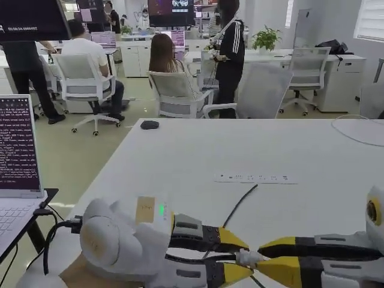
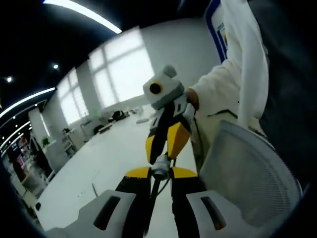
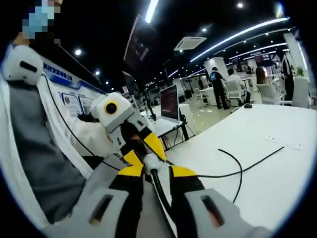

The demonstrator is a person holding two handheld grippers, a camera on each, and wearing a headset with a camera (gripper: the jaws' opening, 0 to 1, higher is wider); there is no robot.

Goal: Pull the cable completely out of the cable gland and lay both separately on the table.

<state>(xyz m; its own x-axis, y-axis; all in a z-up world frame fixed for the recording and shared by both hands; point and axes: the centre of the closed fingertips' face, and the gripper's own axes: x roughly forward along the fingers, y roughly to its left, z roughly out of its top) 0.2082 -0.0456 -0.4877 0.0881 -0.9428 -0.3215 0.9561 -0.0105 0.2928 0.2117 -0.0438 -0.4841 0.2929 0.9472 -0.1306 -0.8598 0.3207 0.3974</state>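
A small white cable gland point(image 1: 246, 257) hangs just above the white table point(image 1: 180, 168) at the bottom of the head view, with a thin black cable point(image 1: 240, 204) threaded through it. My left gripper point(image 1: 248, 259) comes in from the left, its yellow jaw tips shut on the gland point(image 2: 161, 166). My right gripper point(image 1: 261, 258) faces it from the right, its jaws closed to a point on the cable right beside the gland point(image 3: 151, 161). The cable point(image 3: 237, 171) trails away over the table towards a power strip.
A white power strip point(image 1: 255, 178) lies across the middle of the table and a dark mouse point(image 1: 149, 125) at its far edge. An open laptop point(image 1: 18, 150) stands on a stand to the left. Office chairs point(image 1: 177, 90) and people stand beyond.
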